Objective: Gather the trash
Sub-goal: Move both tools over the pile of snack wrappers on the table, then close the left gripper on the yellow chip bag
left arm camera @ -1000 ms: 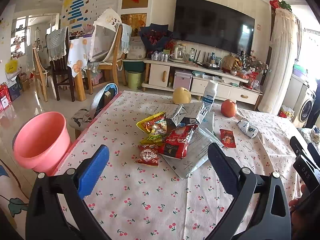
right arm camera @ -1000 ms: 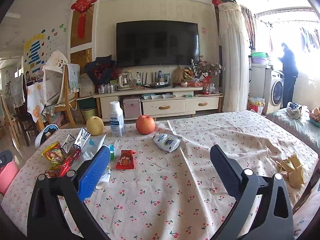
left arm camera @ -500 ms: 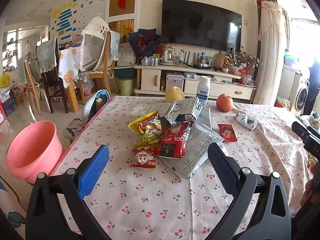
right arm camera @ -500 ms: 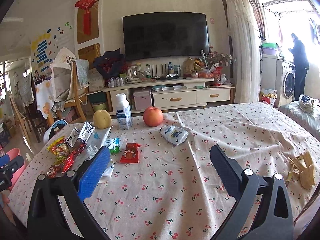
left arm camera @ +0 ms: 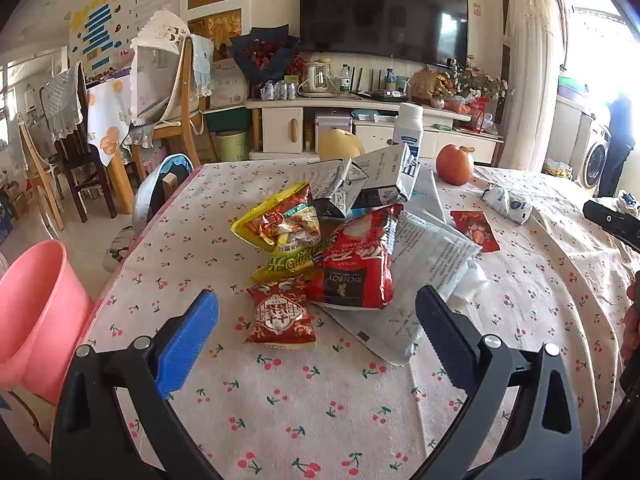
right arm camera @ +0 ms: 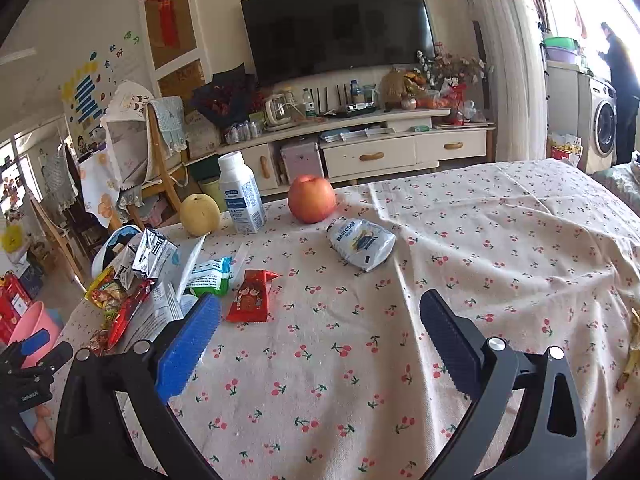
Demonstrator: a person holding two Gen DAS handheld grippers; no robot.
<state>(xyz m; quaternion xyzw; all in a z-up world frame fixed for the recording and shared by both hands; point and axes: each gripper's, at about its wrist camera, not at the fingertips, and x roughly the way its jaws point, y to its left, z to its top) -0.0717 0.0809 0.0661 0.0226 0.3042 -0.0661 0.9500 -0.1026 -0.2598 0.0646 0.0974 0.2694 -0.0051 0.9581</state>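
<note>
A pile of snack wrappers lies on the cherry-print tablecloth [left arm camera: 320, 400]: a small red packet [left arm camera: 282, 316], a large red bag [left arm camera: 356, 264], a yellow bag [left arm camera: 284, 228], silver wrappers [left arm camera: 360, 184] and a white printed bag [left arm camera: 424, 264]. My left gripper [left arm camera: 316, 320] is open, low over the table, with the small red packet between its fingers. My right gripper [right arm camera: 320, 320] is open and empty above the cloth, near a flat red packet [right arm camera: 250, 296] and a white pouch [right arm camera: 362, 242]. A pink bucket [left arm camera: 36, 312] stands left of the table.
An apple [right arm camera: 312, 204], a yellow pear [right arm camera: 199, 216] and a white bottle [right arm camera: 240, 196] stand at the table's far edge. Banana peel [right arm camera: 632, 356] lies at the right edge. Chairs [left arm camera: 168, 92] and a TV cabinet [left arm camera: 360, 120] stand beyond.
My left gripper has moved forward and down toward the wrapper pile, which now looks larger. My right gripper has moved forward and slightly right over the cloth. Both stay open.
</note>
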